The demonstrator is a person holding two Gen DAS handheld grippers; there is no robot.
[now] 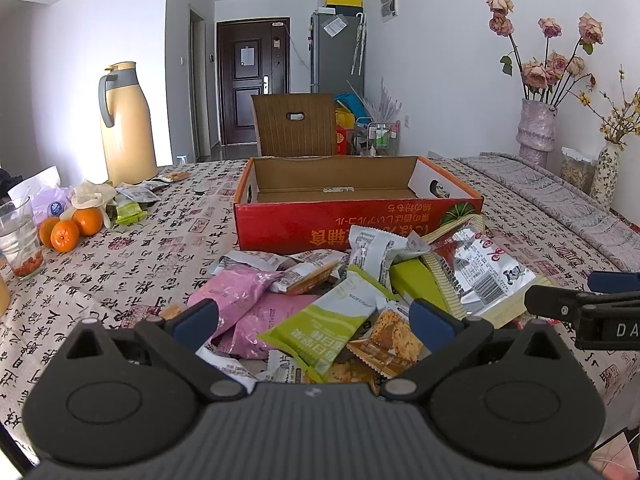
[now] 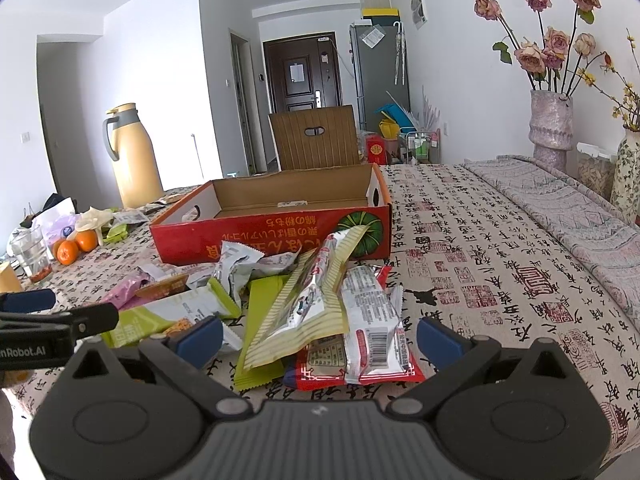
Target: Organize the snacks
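A heap of snack packets lies on the patterned tablecloth in front of a red cardboard box (image 1: 320,228) (image 2: 256,236) whose open top shows a nearly bare brown floor. My left gripper (image 1: 314,322) is open, hovering over a green-and-white packet (image 1: 320,326) with pink packets (image 1: 248,304) to its left. My right gripper (image 2: 318,338) is open too, straddling a striped yellow packet (image 2: 304,320) and a silver-and-red packet (image 2: 372,332). Each gripper's fingers show at the edge of the other's view, the right gripper (image 1: 584,296) and the left gripper (image 2: 52,312).
Oranges (image 1: 66,228), a glass (image 1: 18,240) and more packets (image 1: 132,204) sit at the left, beside a tall yellow thermos (image 1: 126,124). Vases with dried flowers (image 1: 536,128) stand at the right by a folded cloth (image 1: 560,196). A chair back (image 1: 294,124) rises behind the box.
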